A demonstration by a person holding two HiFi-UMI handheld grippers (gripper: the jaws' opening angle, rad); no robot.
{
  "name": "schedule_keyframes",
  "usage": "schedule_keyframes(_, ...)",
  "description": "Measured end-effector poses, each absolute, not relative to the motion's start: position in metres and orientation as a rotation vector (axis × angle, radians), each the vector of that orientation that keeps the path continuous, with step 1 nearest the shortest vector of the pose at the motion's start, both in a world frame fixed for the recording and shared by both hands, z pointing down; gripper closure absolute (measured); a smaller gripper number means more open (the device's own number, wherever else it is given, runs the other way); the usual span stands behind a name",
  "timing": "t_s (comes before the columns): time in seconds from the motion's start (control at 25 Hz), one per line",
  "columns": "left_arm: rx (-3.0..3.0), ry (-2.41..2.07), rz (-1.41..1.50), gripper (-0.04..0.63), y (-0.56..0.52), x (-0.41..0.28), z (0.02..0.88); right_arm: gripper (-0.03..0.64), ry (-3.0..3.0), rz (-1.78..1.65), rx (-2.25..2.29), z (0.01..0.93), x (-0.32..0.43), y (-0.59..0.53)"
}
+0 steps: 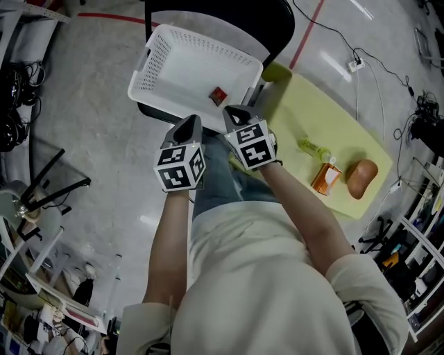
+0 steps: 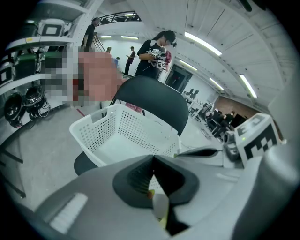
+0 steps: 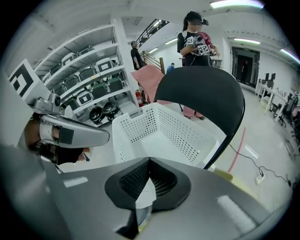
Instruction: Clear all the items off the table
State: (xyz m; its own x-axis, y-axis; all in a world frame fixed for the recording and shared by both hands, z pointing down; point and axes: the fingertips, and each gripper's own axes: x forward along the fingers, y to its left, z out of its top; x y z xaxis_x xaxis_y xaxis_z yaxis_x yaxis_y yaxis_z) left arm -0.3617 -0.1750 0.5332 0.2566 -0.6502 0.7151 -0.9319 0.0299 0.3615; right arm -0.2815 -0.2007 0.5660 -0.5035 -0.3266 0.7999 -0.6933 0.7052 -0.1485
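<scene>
Cream shirt and bare forearms fill the bottom of the head view, reaching out over the person's jeans to the two tools. The left hand-held gripper and the right hand-held gripper sit side by side just short of the near rim of a white basket, both angled down toward it. Each one's own view shows its jaws pressed together with nothing between them, so neither carries anything.

The basket rests on the seat of a black chair drawn up to the end of the yellow-green table. That probably keeps each carry from table to basket short. One small red item already lies on the basket floor.

Three things remain on the table, clustered toward its far right end and well apart from the grippers. A slim green bottle lies on its side. An orange carton sits just beside it. A rounded brown loaf lies next to the carton. The clearing looks only partly done. With both tools empty over the basket, this reads as the pause between trips.
</scene>
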Motion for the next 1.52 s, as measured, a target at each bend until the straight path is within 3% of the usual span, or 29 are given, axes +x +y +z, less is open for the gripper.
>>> schedule_keyframes(0.72,1.768,-1.473,0.468,0.585,-0.172,-0.33,0.498,0.617,-2.16,0.589,0.842,0.528,-0.246,-0.181)
schedule_keyframes(1.52,1.853,-1.442,0.479,0.584,-0.121,-0.231,0.474,0.618,-2.216,0.529,0.867,0.49,-0.161,-0.135)
